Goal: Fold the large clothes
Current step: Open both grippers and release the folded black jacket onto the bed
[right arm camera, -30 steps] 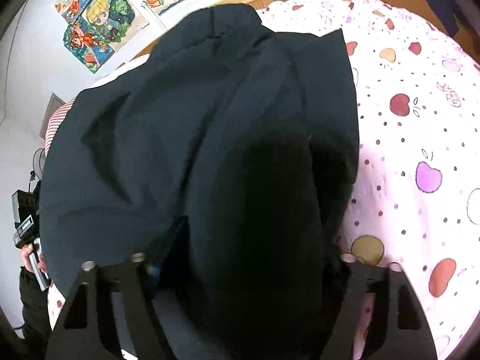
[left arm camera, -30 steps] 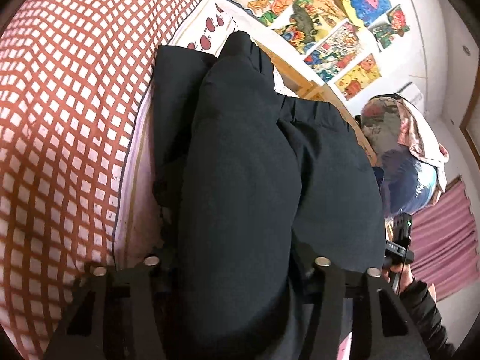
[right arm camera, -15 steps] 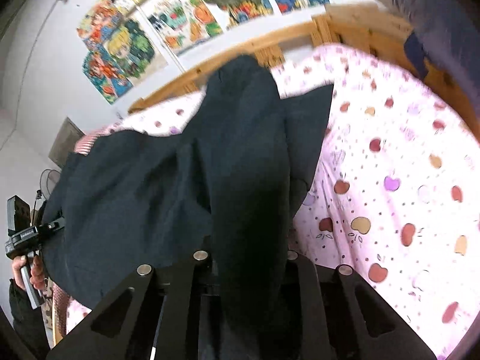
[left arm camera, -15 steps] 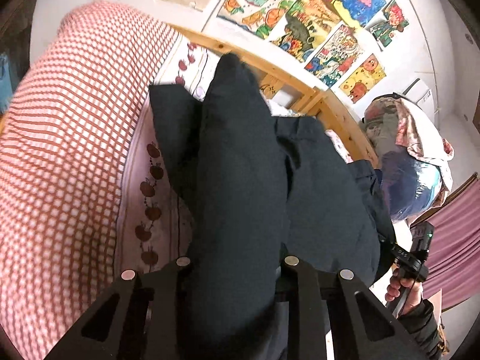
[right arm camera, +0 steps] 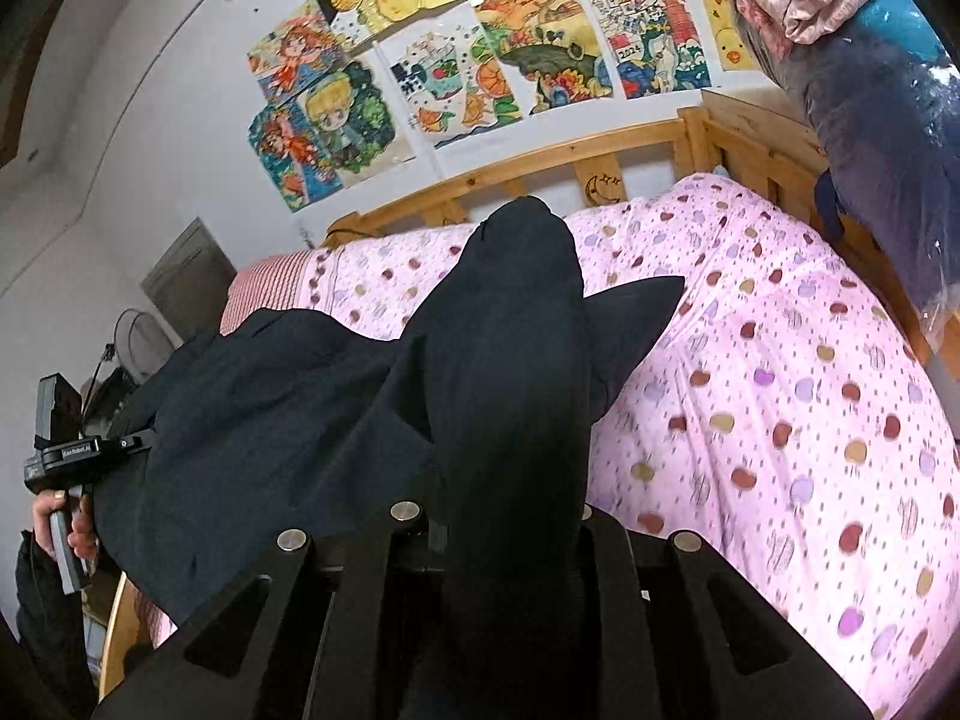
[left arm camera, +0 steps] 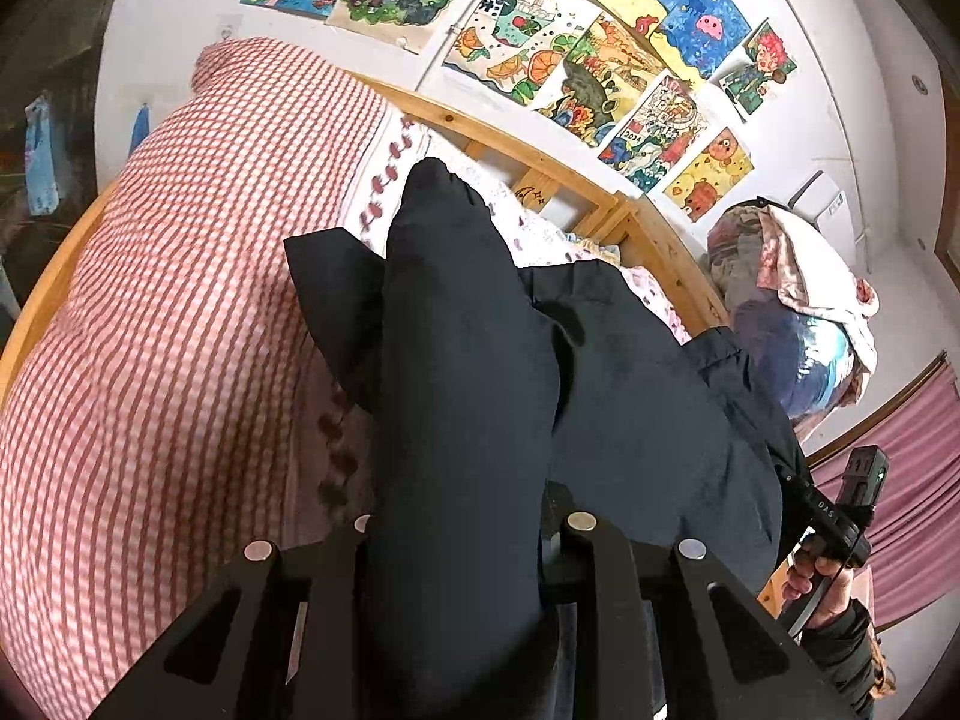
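Tongs on both sides are pinched onto one dark navy garment [left arm camera: 468, 420]: the left tongs [left arm camera: 462, 525] grip a bunched fold, and the right tongs [right arm camera: 498, 516] grip another. Cloth is held up above the bed, hanging slack between the two grips, with a pointed corner seen beyond each. Pink apple-print sheet [right arm camera: 780, 420] is spread on the mattress below. A red checked quilt [left arm camera: 150, 360] is piled at the left. Drawings [right arm camera: 480, 72] are taped above the wooden bed rail [right arm camera: 540, 168].
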Tool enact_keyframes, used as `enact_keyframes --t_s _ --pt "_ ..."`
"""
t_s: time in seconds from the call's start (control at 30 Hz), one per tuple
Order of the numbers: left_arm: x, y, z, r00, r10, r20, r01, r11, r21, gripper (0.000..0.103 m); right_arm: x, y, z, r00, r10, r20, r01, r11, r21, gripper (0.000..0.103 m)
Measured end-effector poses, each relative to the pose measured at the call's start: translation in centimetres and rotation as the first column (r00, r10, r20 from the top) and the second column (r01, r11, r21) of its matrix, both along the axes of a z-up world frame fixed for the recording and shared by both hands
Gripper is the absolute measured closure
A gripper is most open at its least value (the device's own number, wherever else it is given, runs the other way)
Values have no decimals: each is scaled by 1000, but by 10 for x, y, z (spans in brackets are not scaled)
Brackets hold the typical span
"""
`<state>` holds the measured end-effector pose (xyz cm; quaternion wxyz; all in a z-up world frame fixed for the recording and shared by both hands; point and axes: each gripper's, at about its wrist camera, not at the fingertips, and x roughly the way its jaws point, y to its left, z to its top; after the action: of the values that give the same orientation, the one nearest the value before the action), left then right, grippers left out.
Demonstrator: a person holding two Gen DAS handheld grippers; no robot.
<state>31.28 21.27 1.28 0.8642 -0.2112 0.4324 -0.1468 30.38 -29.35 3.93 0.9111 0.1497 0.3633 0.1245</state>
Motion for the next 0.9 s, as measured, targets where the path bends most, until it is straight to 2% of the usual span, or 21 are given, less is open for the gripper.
enact_keyframes --t_s 0.23,0.33,0.43,0.6,0.67,0.73,0.8,0.83,0.9 --pt "-18 9 -40 999 34 -21 -34 999 16 80 -24 8 -30 1000 -17 -17 16 998 -58 89" --pt "-20 8 -48 999 47 -18 -47 999 20 79 -30 8 -41 999 -33 -12 32 995 -90 88" --pt "-26 8 -55 998 63 -7 -63 996 57 74 -33 11 -51 999 -50 -11 48 990 -129 83" --pt "-28 -7 -58 996 88 3 -87 979 182 56 -36 13 -59 996 -87 -12 83 980 -178 70" --pt "-29 -9 -56 995 98 10 -98 974 204 53 -37 14 -59 995 -96 -14 92 977 -194 62" --pt "-31 -11 -55 993 118 16 -118 968 222 46 -37 13 -61 994 -103 -23 97 975 -199 48" --pt "-34 -12 -54 989 148 24 -149 957 251 26 -38 12 -63 992 -121 -35 112 973 -204 37" --pt "-35 -13 -54 986 165 35 -168 947 273 21 -38 12 -65 990 -137 -39 126 970 -208 31" --pt "-40 -15 -52 982 178 69 -191 934 304 15 -38 10 -69 987 -153 -46 141 969 -205 27"
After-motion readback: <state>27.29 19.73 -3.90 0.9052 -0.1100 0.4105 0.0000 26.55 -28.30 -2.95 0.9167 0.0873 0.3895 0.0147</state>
